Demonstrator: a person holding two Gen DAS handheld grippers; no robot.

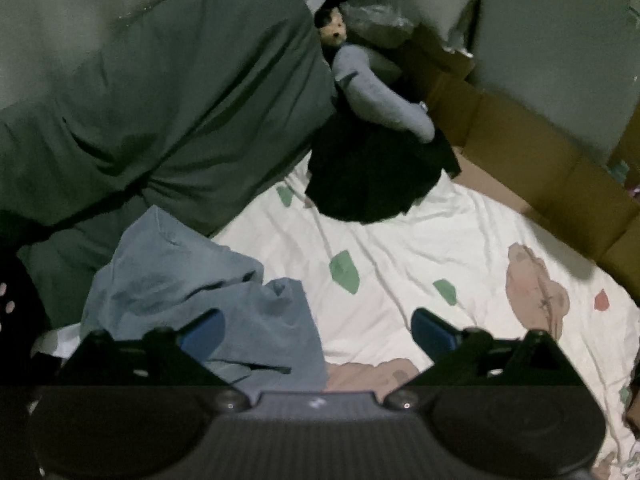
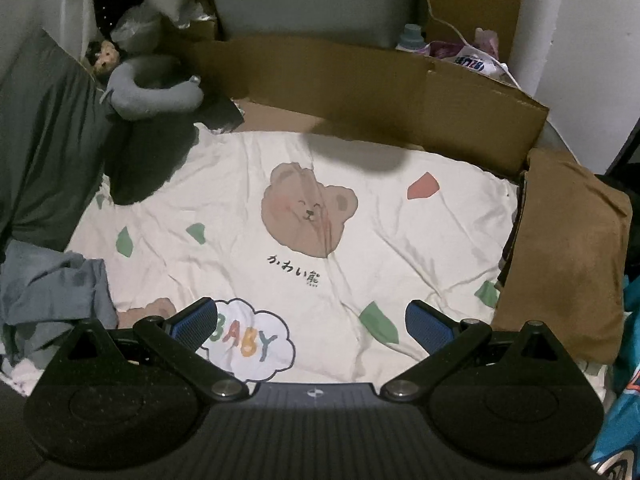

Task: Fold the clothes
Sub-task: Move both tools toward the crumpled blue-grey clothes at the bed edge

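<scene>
A crumpled light blue garment [image 1: 208, 292] lies on the white bear-print bedsheet [image 1: 400, 256], at the lower left of the left wrist view. My left gripper [image 1: 316, 330] hovers open above the garment's right edge, its left pad over the cloth and its right pad over bare sheet; nothing is gripped. In the right wrist view the same blue garment [image 2: 52, 284] sits at the far left. My right gripper [image 2: 310, 324] is open over the sheet [image 2: 400, 240] near the "BABY" cloud print, holding nothing. A dark garment [image 1: 372, 176] lies further back.
A big grey-green quilt [image 1: 160, 88] is piled at the left. A grey plush toy [image 2: 156, 92] rests by the dark garment. Cardboard walls [image 2: 360, 76] border the far side, with bottles and bags behind. A folded brown cloth [image 2: 568, 256] lies at the right.
</scene>
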